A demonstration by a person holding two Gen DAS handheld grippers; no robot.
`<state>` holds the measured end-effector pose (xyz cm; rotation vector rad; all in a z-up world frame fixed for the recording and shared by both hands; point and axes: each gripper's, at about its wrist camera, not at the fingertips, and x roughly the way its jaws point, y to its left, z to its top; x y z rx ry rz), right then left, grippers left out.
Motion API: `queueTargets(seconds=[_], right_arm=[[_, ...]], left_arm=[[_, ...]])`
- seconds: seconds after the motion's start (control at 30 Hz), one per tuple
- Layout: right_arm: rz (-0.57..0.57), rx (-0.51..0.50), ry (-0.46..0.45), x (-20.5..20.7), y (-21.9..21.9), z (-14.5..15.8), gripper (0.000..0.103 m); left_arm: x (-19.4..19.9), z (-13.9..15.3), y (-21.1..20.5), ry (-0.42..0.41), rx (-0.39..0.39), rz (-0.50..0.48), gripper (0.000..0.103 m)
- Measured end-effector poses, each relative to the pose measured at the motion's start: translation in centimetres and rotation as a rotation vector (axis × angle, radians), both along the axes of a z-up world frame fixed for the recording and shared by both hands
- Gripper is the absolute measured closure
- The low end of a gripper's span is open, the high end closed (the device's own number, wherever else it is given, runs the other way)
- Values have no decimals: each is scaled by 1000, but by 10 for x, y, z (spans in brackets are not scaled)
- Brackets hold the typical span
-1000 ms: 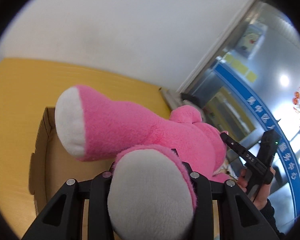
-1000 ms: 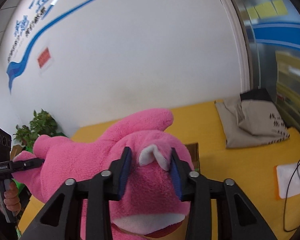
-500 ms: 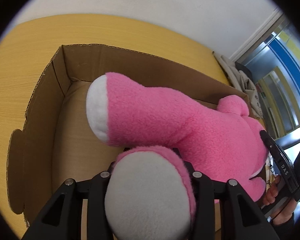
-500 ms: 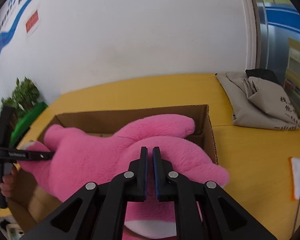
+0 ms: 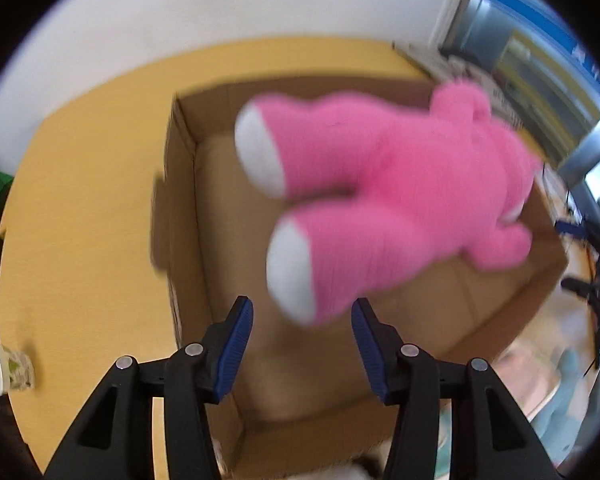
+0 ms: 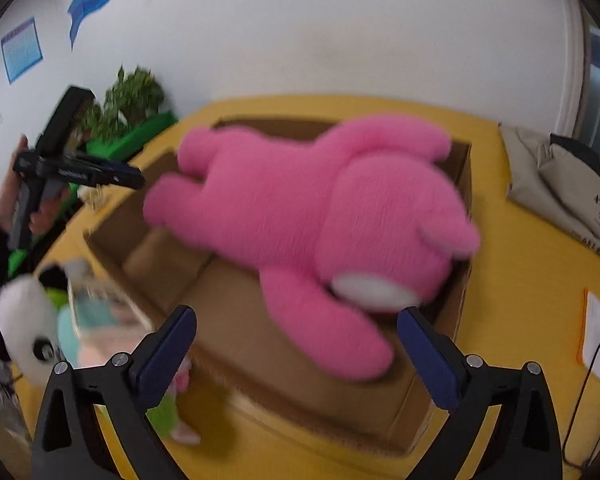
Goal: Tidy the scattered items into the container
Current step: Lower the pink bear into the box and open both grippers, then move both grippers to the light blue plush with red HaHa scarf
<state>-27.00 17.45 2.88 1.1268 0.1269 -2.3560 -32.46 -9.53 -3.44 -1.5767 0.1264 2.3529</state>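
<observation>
Both my grippers, left and right, gape empty; the pink plush bear lies lengthwise in the cardboard box, at twelve o'clock.

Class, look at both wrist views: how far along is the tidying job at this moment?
Done: the pink bear lies across the cardboard box, in no grip. In hand: nothing; the left gripper and right gripper are both open above the box. Left: a panda toy and other blurred items sit on the yellow table beside the box, and a paper cup stands at the table's edge.
</observation>
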Motion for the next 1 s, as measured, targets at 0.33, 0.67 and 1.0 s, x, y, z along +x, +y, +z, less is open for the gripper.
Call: queueTargets(seconds=[0.33,0.67,1.0], right_arm=[[-42,5,-113,10,10,-37,8],[-14,34,-111,33,17,-33,9],[-95,-93,165,97,29,60,0]], left_arm=[[51,-29,-35,-98,71,71,58],[103,-22,-43,-95,64,68,58],[165,57,-52,191,68,108,50]])
